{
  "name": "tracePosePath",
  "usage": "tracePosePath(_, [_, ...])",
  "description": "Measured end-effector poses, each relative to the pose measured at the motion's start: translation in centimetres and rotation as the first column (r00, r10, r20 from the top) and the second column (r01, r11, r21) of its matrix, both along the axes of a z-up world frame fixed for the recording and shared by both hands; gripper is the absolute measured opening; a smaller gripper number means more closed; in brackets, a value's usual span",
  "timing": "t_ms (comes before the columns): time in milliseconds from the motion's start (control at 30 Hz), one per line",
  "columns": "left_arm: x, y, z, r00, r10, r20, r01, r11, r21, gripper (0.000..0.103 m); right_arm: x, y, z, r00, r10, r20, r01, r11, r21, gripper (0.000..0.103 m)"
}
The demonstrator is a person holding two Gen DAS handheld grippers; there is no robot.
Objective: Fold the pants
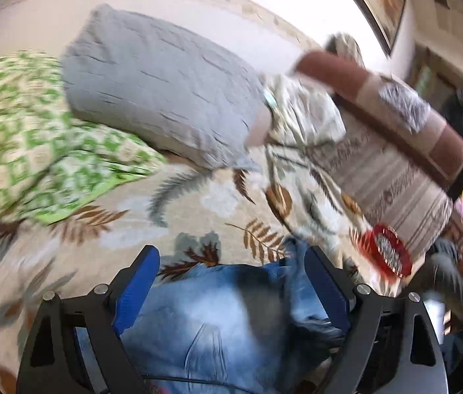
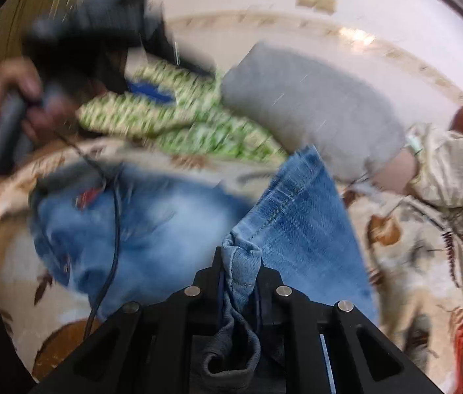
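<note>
Right wrist view: the right claw [image 2: 239,272] is clamped on a bunched edge of the blue jeans [image 2: 152,229], which spread ahead over the leaf-print bed sheet [image 2: 405,262], one leg rising toward the grey pillow [image 2: 313,105]. The left claw [image 1: 231,282] stands wide apart, pads clear of the jeans lying beneath and between them

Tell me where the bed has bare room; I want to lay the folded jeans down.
Free: leaf-print bedspread between the jeans, green checked cloth and grey pillow. Crowded: the right side, by the red basket and bolster.
</note>
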State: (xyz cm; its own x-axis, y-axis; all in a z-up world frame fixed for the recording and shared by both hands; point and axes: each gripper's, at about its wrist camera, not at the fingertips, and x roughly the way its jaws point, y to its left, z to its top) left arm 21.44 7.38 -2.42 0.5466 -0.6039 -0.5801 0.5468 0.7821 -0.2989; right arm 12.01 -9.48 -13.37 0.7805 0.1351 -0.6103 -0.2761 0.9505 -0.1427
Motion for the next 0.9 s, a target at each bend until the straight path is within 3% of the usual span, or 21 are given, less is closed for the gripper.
tracePosePath(133, [-3.0,2.9,1.3,0.998,0.064,0.025,-0.064,0.998,-0.029,0.090,1.6,2.0,-4.1,0.985,0.043,-0.167,-0.050,0.998,-0.043,0.014])
tracePosePath(333, [-7.5,5.7,3.1,0.991,0.116,0.064,-0.113,0.993,-0.046,0.090,0.9,3.1,-4.5,0.989,0.046,-0.139,-0.065,0.988,-0.138,0.023])
tracePosePath(400, [-8.5,6.1,3.6,0.988,0.133,0.076,-0.130,0.991,-0.035,0.090,0.2,3.0,-3.5,0.993,0.051,-0.106,-0.067,0.986,-0.154,0.040])
tracePosePath(433, [-8.8,6.2,3.8,0.987,0.141,0.082,-0.139,0.990,-0.032,0.091,-0.4,3.0,-2.9,0.996,0.054,-0.078,-0.065,0.986,-0.152,0.074])
tracePosePath(467, [-9.2,6.2,4.0,0.985,0.148,0.090,-0.146,0.989,-0.030,0.091,-1.1,2.9,-2.0,0.998,0.060,-0.037,-0.064,0.988,-0.140,0.097])
tracePosePath(533, [-9.8,6.2,4.4,0.983,0.156,0.097,-0.153,0.988,-0.034,0.103,-2.5,2.8,-0.2,0.995,0.083,0.046,-0.077,0.990,-0.115,0.099])
tracePosePath(733, [-11.2,4.3,3.9,0.980,0.186,0.076,-0.182,0.981,-0.064,0.103,-5.5,0.6,4.1,0.983,0.132,0.129,-0.120,0.988,-0.096,0.099])
tracePosePath(900, [-12.3,1.8,2.4,0.981,0.187,0.044,-0.182,0.979,-0.097,0.103,-6.5,-5.7,7.5,0.988,0.103,0.118,-0.101,0.995,-0.020,0.099])
